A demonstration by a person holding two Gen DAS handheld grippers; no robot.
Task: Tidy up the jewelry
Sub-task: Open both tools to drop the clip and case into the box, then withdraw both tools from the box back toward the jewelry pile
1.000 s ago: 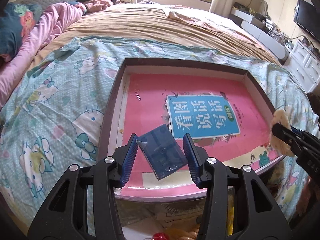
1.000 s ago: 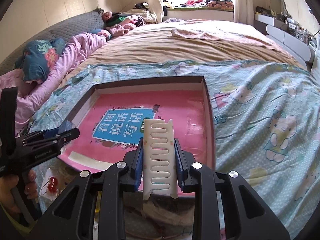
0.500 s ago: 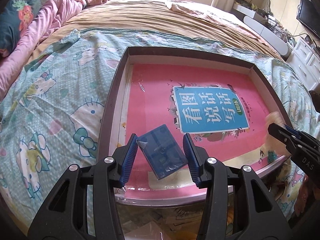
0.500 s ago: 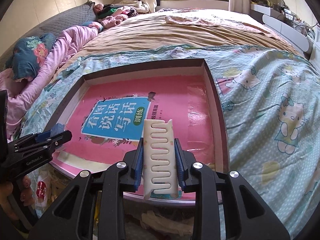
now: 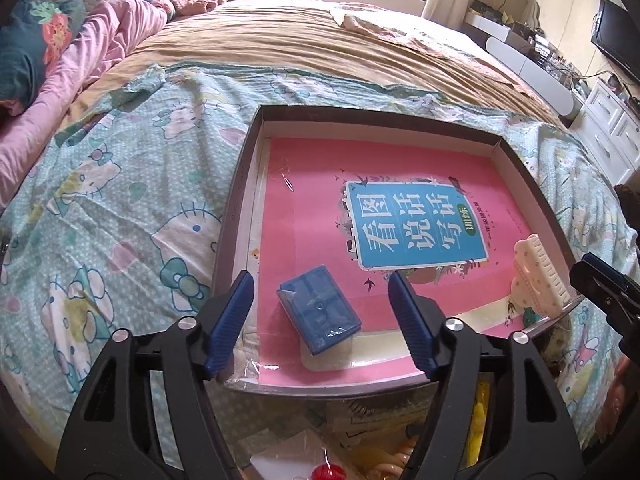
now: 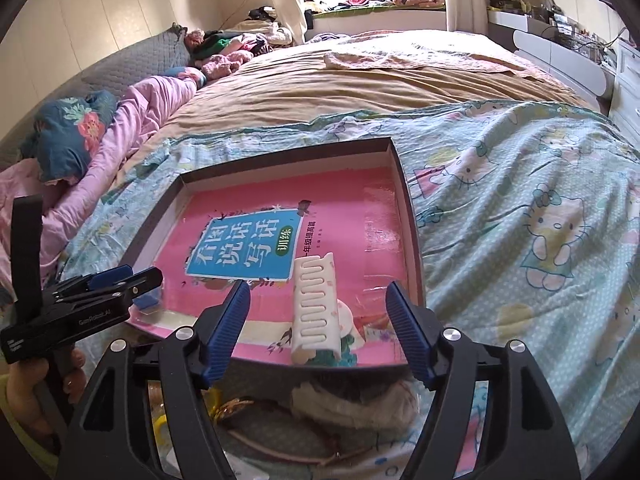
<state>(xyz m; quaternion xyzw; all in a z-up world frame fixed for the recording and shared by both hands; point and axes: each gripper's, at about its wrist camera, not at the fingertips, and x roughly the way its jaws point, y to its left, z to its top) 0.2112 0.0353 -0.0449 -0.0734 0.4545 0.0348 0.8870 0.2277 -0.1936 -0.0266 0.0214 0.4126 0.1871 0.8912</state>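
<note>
A dark shallow box (image 5: 236, 216) lies on the bed with a pink book (image 5: 320, 184) as its floor. A small blue case (image 5: 318, 314) rests on the book near the front left. My left gripper (image 5: 320, 312) straddles it, jaws opening, pads clear of the case. A cream hair claw clip (image 6: 316, 310) lies on the book (image 6: 360, 216) near the box's front rim. My right gripper (image 6: 318, 316) is around it, jaws opening, pads off it. The clip (image 5: 538, 278) also shows at the left wrist view's right side, beside the right gripper's fingers (image 5: 600, 280).
The box sits on a cartoon-cat bedspread (image 6: 540, 220). Just below the box's front edge lies a clutter of hair ties and bands (image 6: 352, 404), a red bead (image 5: 330, 472) and yellow pieces (image 5: 478, 420). A hand (image 6: 28, 392) holds the left gripper. White drawers (image 5: 612, 128) stand at the right.
Both grippers have opened. The blue case left the left jaws and the cream clip left the right jaws; both now lie on the pink book.
</note>
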